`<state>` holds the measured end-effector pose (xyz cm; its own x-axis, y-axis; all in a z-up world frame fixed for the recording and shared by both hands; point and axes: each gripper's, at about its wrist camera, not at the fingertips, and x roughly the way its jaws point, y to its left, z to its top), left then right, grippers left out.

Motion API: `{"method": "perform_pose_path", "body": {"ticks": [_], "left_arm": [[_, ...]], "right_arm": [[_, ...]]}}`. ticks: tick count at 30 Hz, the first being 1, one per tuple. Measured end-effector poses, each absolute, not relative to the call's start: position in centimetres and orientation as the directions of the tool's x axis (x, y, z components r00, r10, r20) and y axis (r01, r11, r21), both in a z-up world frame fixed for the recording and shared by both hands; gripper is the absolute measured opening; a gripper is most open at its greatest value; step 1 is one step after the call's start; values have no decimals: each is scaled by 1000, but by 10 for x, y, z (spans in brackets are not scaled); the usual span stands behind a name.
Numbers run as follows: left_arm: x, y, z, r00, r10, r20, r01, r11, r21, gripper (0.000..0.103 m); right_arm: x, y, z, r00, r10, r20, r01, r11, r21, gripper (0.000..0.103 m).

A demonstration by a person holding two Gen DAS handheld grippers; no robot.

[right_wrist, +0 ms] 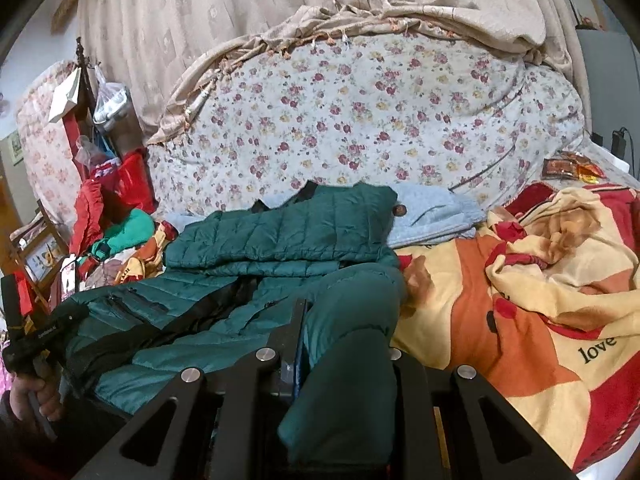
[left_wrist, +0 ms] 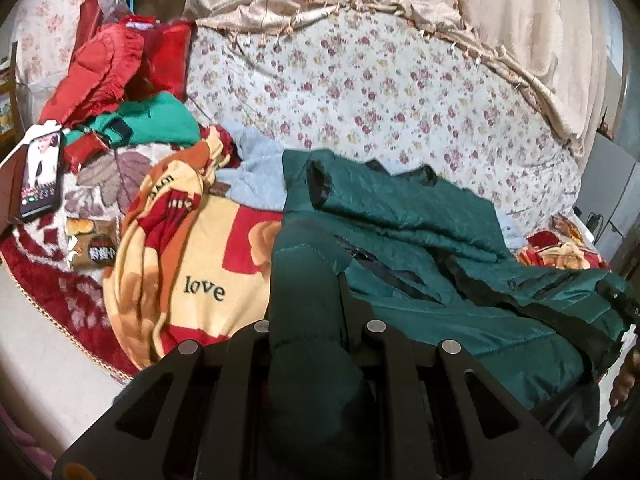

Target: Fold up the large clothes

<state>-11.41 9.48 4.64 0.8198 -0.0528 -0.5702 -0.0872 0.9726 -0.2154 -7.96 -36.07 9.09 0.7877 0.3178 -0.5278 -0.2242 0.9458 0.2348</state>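
Observation:
A dark green quilted jacket (left_wrist: 420, 220) with black trim lies spread across the bed, its upper part doubled over. My left gripper (left_wrist: 308, 280) is shut on a thick bunch of the jacket's left edge, and the fabric bulges up between the fingers and hides their tips. In the right wrist view the same jacket (right_wrist: 280, 232) stretches to the left. My right gripper (right_wrist: 344, 316) is shut on a bunched fold of its right edge, with one black finger (right_wrist: 298, 320) showing beside the cloth. Both held edges are lifted off the bed.
A yellow and red "love" blanket (right_wrist: 520, 320) covers the bed. A rolled floral quilt (left_wrist: 360, 92) lies behind the jacket. A light blue garment (right_wrist: 432, 216) lies under the jacket. Red and green clothes (left_wrist: 152, 120), a phone (left_wrist: 40, 172) and a snack packet (left_wrist: 94, 248) sit at the left.

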Motion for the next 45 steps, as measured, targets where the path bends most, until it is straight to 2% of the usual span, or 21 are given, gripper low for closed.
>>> {"method": "perform_pose_path", "body": {"ticks": [27,36,45], "left_arm": [[-115,93,52,826,-8,-564,-93,984,-151,13],[-70,95,69,848,6,-529,-81,990,-119,13],[19,107,104,886,31,-463,-111,983,-145,13]], "right_arm": [[-93,-360,85,796,353,-492,-258,933,252,17],[-41,-356,96,815,349,-463,-246,931,268,17],[53,-345,139,877,303,-372,-215,941,260,17]]}}
